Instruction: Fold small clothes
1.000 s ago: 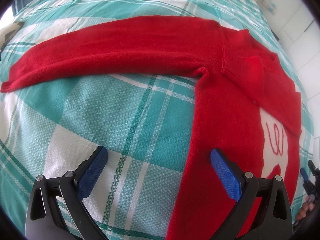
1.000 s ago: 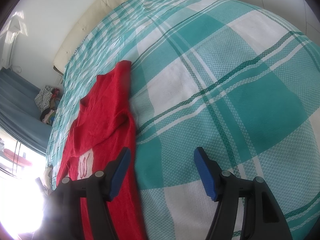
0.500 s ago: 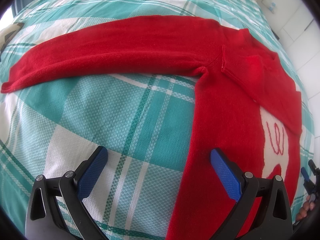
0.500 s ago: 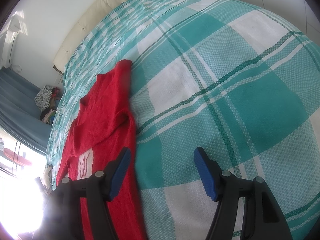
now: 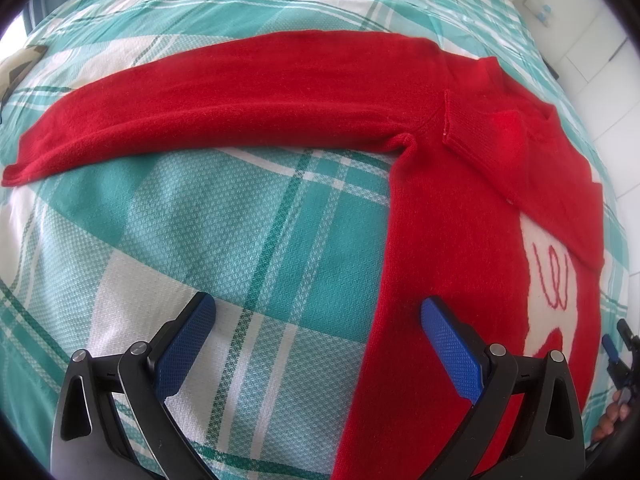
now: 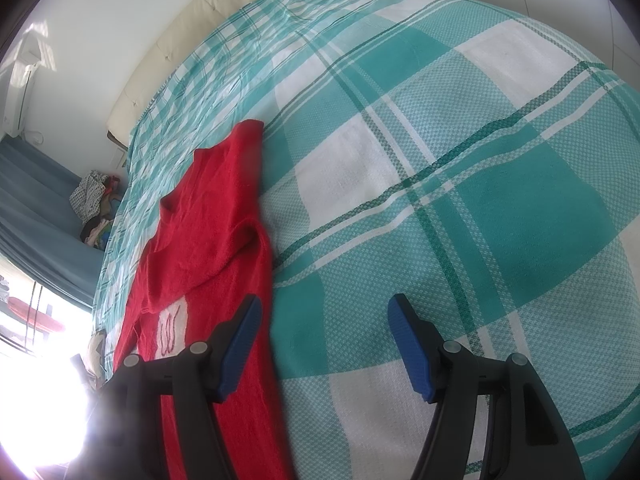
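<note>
- Two grippers hovered over the bed, and neither one had a hold on anything.
- Left gripper point(image 5: 318, 320) hung with its blue pads point(image 5: 184, 346) wide apart, nothing between them but bedding and the sweater's edge below.
- Its right-hand pad sat over the red sweater point(image 5: 460, 216), its left-hand pad over the teal-and-white plaid bedspread point(image 5: 224, 232); whether either pad touched the fabric could not be told.
- The sweater lay flat on the bedspread, body running down the right side of the left wrist view.
- One long sleeve point(image 5: 224, 100) stretched straight out to the left across the plaid, cuff near the frame's left edge.
- The other sleeve point(image 5: 532, 168) was folded in diagonally across the chest, partly covering a white patch point(image 5: 556, 280) with red stitching.
- Right gripper point(image 6: 324, 320) also stood open, pads spread with only bare bedspread point(image 6: 480, 184) seen between them.
- Its left finger hung above the sweater's point(image 6: 208, 224) near edge; the right finger was over plaid alone.
- From the right wrist view the sweater lay to the left, with the folded sleeve across it.
- A cream headboard point(image 6: 192, 28) edged the far end of the bed.
- A heap of clothes point(image 6: 94, 208) sat beyond the bed's left side, well apart from the sweater.
- At the left wrist view's lower right edge, a person's fingertips point(image 5: 610, 420) showed beside the tip of the right gripper.
</note>
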Demonstrator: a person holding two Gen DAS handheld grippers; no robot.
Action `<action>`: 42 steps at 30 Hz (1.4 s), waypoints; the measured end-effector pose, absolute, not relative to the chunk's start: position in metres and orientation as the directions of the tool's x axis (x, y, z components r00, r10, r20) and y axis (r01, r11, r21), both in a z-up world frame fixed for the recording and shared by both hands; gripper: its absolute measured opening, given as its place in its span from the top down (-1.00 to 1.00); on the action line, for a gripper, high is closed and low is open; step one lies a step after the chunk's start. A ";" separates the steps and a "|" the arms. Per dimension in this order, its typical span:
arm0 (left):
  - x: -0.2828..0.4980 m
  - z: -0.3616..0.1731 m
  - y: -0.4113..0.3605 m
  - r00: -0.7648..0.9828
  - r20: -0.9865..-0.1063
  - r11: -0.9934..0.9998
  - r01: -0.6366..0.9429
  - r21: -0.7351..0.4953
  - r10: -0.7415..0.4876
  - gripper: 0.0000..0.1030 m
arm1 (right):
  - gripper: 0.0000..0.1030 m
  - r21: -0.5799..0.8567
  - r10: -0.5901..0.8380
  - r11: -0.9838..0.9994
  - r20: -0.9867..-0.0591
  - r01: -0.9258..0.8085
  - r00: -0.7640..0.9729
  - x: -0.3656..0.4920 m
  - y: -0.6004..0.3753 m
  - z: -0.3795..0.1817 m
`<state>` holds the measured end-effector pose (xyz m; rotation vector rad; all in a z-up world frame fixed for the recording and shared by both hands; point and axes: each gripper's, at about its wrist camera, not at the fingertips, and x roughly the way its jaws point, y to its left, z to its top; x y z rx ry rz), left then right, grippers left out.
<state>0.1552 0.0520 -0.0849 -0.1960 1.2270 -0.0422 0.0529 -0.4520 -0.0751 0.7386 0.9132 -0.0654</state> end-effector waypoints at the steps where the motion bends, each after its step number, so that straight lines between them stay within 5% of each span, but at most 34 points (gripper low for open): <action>1: 0.155 -0.085 0.052 0.339 -0.931 0.982 -0.074 -0.172 -0.138 -0.99 | -0.27 0.553 0.249 0.755 -0.738 0.351 0.627 0.053 -0.452 -0.075; 42: 0.156 -0.087 0.049 0.337 -0.933 0.984 -0.071 -0.161 -0.128 -0.99 | -0.27 0.553 0.248 0.756 -0.738 0.351 0.627 0.052 -0.451 -0.076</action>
